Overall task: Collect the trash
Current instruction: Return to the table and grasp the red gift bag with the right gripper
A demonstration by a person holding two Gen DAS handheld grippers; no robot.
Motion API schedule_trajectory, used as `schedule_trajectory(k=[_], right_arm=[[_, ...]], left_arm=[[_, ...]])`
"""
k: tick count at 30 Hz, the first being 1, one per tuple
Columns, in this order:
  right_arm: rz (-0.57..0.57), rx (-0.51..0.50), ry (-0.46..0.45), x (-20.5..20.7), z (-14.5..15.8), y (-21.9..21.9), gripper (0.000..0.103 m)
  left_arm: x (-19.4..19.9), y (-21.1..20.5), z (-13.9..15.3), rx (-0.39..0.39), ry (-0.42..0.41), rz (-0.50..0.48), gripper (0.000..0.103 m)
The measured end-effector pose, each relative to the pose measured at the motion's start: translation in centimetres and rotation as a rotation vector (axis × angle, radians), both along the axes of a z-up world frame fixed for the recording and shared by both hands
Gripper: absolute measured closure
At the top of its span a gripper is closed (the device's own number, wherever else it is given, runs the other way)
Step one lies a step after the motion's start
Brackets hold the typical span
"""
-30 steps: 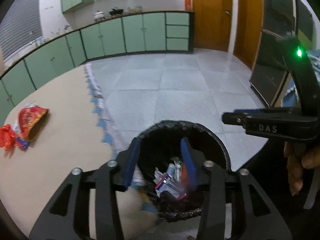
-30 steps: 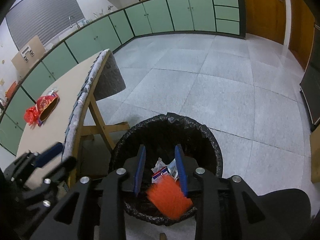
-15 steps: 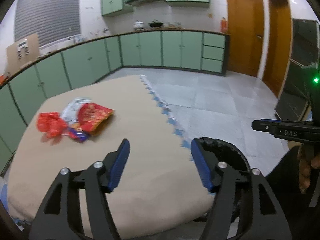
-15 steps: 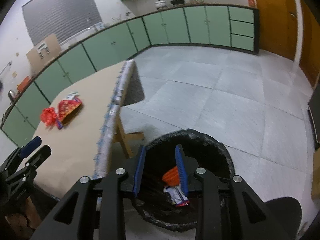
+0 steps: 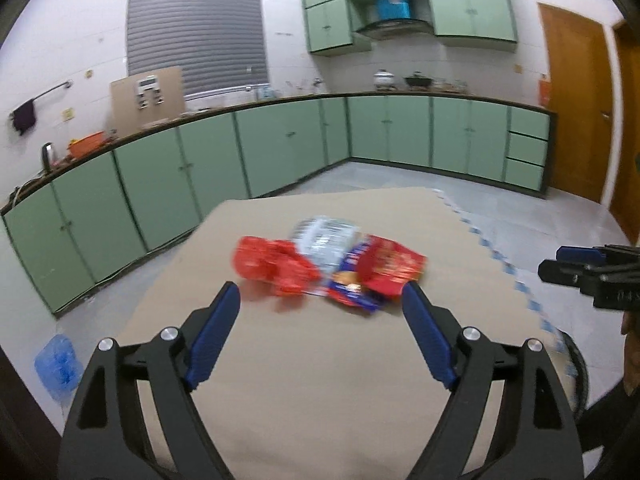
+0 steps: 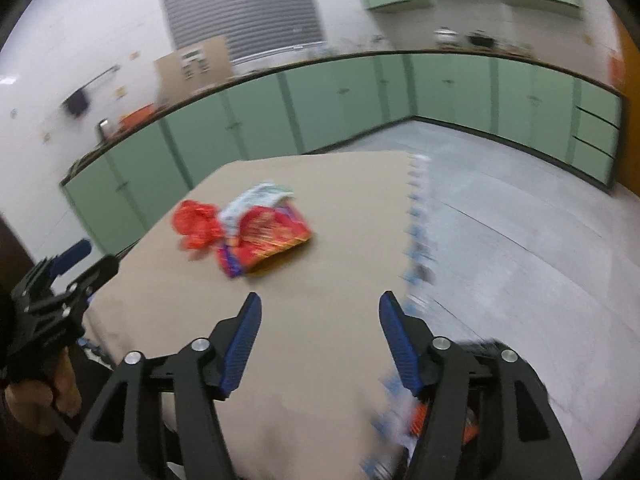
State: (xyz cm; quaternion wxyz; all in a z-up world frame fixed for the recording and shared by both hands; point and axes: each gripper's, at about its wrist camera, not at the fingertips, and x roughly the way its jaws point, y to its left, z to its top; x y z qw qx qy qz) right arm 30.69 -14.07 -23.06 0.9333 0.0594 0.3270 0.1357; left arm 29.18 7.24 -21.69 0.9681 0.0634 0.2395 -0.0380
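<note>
A pile of wrappers lies on the beige table (image 5: 320,380): a crumpled red wrapper (image 5: 276,268), a silver-white packet (image 5: 326,240), a blue wrapper (image 5: 352,292) and a red snack bag (image 5: 390,266). The pile also shows in the right wrist view, with the crumpled red wrapper (image 6: 196,224) and the red snack bag (image 6: 272,236). My left gripper (image 5: 320,336) is open and empty, just short of the pile. My right gripper (image 6: 320,344) is open and empty over the table's near right part. The black-lined trash bin (image 5: 576,368) sits below the table's right edge.
Green cabinets (image 5: 280,152) line the far walls around a grey tiled floor (image 6: 520,240). The table's patterned cloth edge (image 6: 416,232) runs along its right side. A blue bag (image 5: 56,360) lies on the floor at left. Wooden doors (image 5: 576,100) stand at right.
Both grippers swung from above the bin up and left to face the table. Both opened wider. The orange wrapper dropped from the right gripper into the bin.
</note>
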Motion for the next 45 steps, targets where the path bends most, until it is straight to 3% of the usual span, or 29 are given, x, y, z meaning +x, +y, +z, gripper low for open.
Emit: schedule_trajectory(k=[2, 10, 24, 26, 30, 36, 45], right_arm=[[0.061, -0.012, -0.012, 1.9, -0.3, 1.8, 0.026], [0.214, -0.111, -0.052, 8.8, -2.3, 7.0, 0.006], [0.281, -0.226, 0.026, 16.2, -6.2, 10.7, 0.006], [0.294, -0.21, 0.063, 16.7, -6.6, 10.5, 0.022], [0.266, -0.146, 0.079, 16.7, -6.6, 9.3, 0.024], [0.24, -0.099, 0.031, 15.5, -4.6, 7.7, 0.026], [0.217, -0.082, 0.005, 15.0, -3.7, 6.6, 0.026]], left_arm=[[0.9, 0.9, 0.0, 0.0, 0.0, 0.015, 0.022], [5.0, 2.8, -2.2, 0.005, 0.026, 0.045, 0.021], [8.6, 4.0, -4.1, -0.017, 0.056, 0.056, 0.021], [8.7, 4.2, -4.2, -0.024, 0.059, 0.057, 0.021], [8.8, 4.2, -4.3, -0.029, 0.064, 0.057, 0.021], [9.2, 4.1, -4.4, -0.044, 0.075, 0.064, 0.021], [11.5, 3.2, -5.4, -0.039, 0.108, 0.067, 0.021]])
